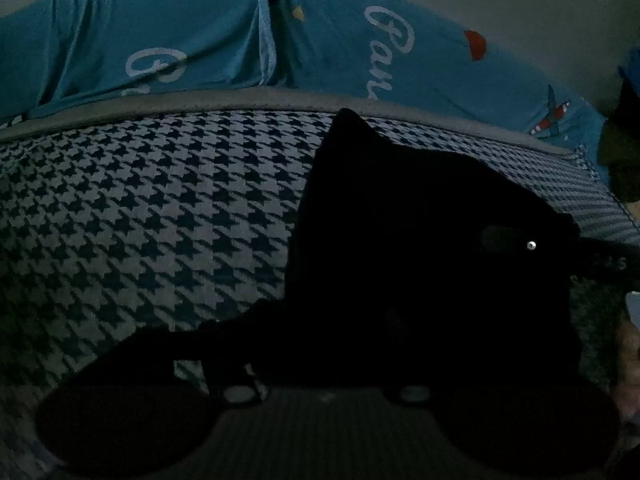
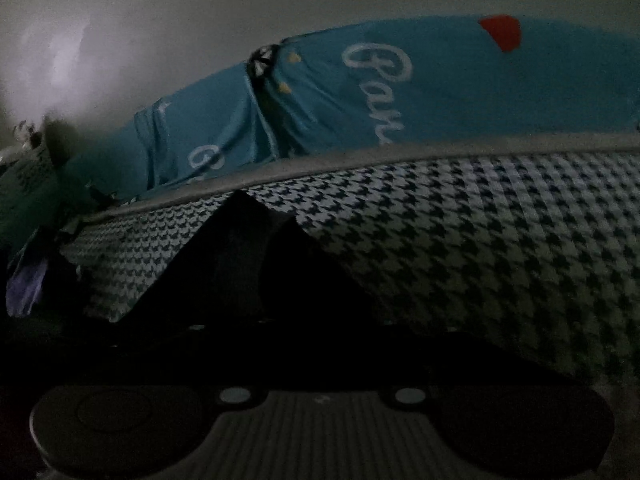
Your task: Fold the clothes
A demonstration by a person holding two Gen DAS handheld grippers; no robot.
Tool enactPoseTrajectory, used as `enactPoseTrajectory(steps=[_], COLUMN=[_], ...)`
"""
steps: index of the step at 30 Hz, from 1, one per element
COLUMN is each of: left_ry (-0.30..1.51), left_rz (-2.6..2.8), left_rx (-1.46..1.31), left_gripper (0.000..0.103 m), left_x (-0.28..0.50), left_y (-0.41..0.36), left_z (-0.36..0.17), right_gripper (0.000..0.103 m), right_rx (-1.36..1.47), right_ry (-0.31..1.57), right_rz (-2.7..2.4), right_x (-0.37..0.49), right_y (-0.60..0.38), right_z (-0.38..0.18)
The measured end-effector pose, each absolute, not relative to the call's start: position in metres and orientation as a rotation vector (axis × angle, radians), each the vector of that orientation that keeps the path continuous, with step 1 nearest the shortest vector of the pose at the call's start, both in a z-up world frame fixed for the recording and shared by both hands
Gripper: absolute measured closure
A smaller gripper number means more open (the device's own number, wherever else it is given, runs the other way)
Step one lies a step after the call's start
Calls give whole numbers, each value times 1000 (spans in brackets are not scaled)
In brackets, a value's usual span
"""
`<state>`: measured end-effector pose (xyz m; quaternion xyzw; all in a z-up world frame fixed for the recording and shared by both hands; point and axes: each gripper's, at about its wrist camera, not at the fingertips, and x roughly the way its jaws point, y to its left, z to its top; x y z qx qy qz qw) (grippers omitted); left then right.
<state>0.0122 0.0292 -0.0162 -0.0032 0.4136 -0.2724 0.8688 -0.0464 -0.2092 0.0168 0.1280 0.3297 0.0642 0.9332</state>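
Sheet [image 1: 152, 208]: houndstooth, dark on pale, with a grey piped far edge.
Pillows [image 1: 360, 52]: two blue ones, white script and small prints, just beyond the sheet's far edge.
Wall [image 2: 200, 20]: pale, behind the pillows.

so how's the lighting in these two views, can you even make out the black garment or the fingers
Left wrist view: dim; the black garment is a detail-free silhouette on the houndstooth cover, and straight edges bow from the fisheye. Right wrist view: equally dark; the blue printed bedding looks soft, and the right hand-held gripper merges with the garment, so its jaws are unreadable.
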Motion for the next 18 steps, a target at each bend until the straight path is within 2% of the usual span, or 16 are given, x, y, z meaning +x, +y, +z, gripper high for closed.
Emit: enactPoseTrajectory(steps=[2, 5, 7, 9, 10, 12, 13, 15, 18], left_ry=[866, 868, 871, 866, 863, 848, 837, 817, 783], left_rz=[-578, -590, -607, -614, -618, -609, -598, -576, -535], left_rx=[-4, 0, -6, 2, 7, 24, 36, 50, 80], left_gripper=[36, 36, 48, 66, 69, 79, 81, 85, 86], left_x=[13, 14, 15, 13, 12, 8, 6, 2, -10], left_y=[27, 25, 22, 17, 15, 11, 10, 8, 9], left_z=[-17, -18, -16, -16, -15, -13, -12, -10, -4], right_gripper=[65, 60, 60, 58, 59, 71, 78, 81, 82], right_rx=[281, 305, 329, 350, 352, 349, 334, 302, 259], right_ry=[675, 697, 707, 716, 720, 720, 702, 666, 617], right_rz=[120, 100, 101, 102, 100, 99, 111, 133, 156], right_x=[-48, -48, -48, -46, -45, -44, -45, -48, -53], right_y=[-214, -218, -221, -221, -221, -219, -217, -212, -202], right_z=[15, 11, 8, 5, 4, 3, 6, 13, 22])
